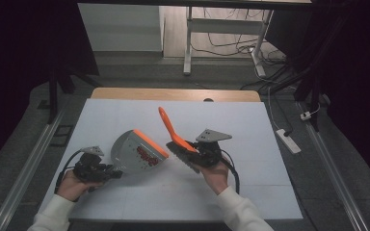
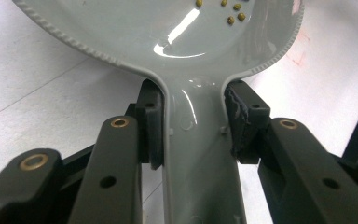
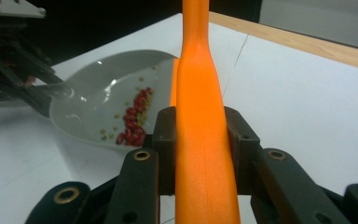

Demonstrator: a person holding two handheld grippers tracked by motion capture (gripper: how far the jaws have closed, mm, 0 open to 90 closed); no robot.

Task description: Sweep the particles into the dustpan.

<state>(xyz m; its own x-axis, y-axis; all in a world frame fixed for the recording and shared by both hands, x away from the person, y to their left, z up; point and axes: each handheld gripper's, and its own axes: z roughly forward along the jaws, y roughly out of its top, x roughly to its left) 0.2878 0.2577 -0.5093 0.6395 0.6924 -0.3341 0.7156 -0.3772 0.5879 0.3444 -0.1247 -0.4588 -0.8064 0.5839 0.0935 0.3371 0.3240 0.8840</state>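
A sweeping job is in hand, with a grey dustpan (image 1: 137,153) and an orange brush (image 1: 176,137) worked together on the white table (image 1: 250,125). The dustpan is held by its handle in the left gripper (image 1: 110,172), whose jaws are seen in the left gripper view clamped on either side of the handle (image 2: 198,154) just below the bowl. The pan sits near the middle of the table, tilted, with its orange front lip toward the brush. The brush is held in the right gripper (image 1: 192,156), the jaws closed on the lower part of its orange handle (image 3: 203,140); the handle rises up and away from the person, and the dark bristles (image 1: 182,156) hang just above the table, close beside the pan's lip. In the right gripper view a heap of red beans (image 3: 134,119) and a scatter of small yellowish grains (image 3: 107,133) are seen lying inside the pan. By this it is judged that the sweeping is largely done, since no loose beans can be made out on the table, though small ones could be missed at this distance. The step in hand appears to be the lifting of the brush clear after a stroke. The next move calls for the pan to be kept level or tipped back so that nothing rolls over the lip, and for the brush to be set down or brought back for a last pass.
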